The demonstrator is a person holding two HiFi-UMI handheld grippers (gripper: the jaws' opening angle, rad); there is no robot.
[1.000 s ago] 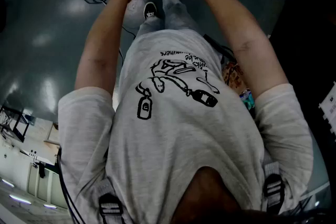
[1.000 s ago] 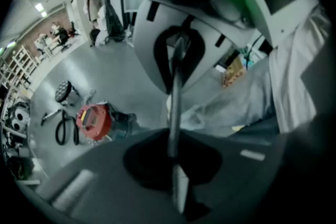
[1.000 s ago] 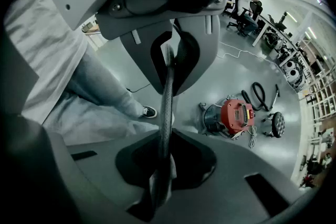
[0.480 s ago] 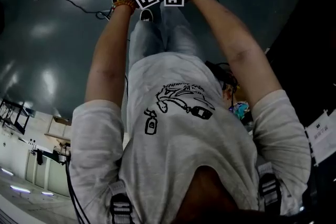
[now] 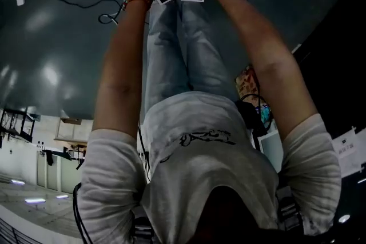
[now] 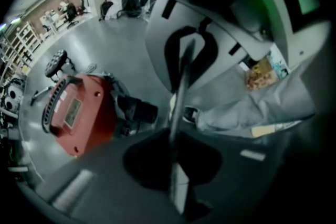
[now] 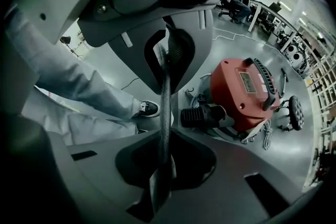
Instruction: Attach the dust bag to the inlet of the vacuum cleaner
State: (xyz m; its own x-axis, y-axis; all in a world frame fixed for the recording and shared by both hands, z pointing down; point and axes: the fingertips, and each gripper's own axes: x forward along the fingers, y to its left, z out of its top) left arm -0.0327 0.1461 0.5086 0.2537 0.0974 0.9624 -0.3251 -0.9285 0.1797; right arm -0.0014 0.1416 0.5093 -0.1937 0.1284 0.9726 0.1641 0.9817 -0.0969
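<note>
I am pinching the bag (image 6: 180, 86) edge-on in the fingers of left gripper (image 6: 173, 149) and right gripper (image 7: 163, 149), vacuum (image 7: 241, 94) lying beyond on the floor (image 7: 231, 44).

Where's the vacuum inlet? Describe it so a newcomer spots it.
On the grey floor sits a red vacuum cleaner with a black handle. The inlet is the short black ribbed tube jutting from its side toward the person's shoe, the only tube on the red body.
</note>
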